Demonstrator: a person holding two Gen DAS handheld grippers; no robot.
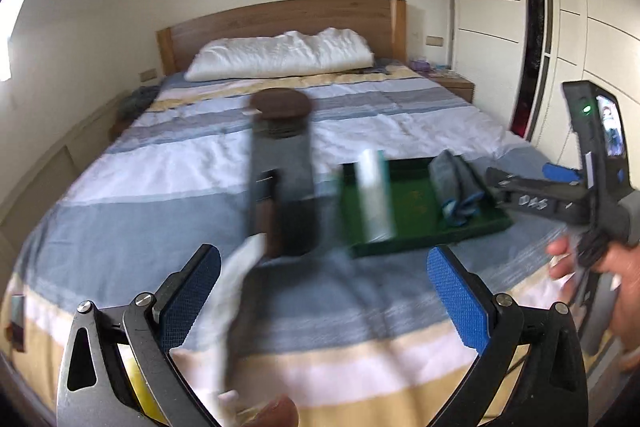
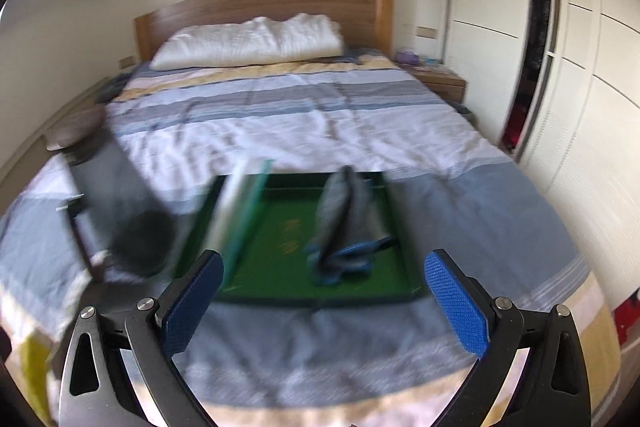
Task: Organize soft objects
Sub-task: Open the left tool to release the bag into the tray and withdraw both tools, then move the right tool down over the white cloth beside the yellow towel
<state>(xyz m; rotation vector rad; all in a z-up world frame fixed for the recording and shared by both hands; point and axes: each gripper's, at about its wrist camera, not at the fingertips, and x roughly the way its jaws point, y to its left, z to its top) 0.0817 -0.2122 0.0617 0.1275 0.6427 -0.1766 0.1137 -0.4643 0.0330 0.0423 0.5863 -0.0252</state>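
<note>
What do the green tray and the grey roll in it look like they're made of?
Green tray: looks rigid, with a matte, possibly felt-lined floor and straight dark walls; motion blur leaves it open. Grey roll: soft knit fabric, likely socks or a cloth, judging by folds and a blue trimmed edge.

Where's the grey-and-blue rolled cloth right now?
The grey-and-blue cloth lies inside the green tray on the bed, in the tray's right half in both wrist views, with a white-and-teal item at the tray's left edge.

No readable text or labels.
</note>
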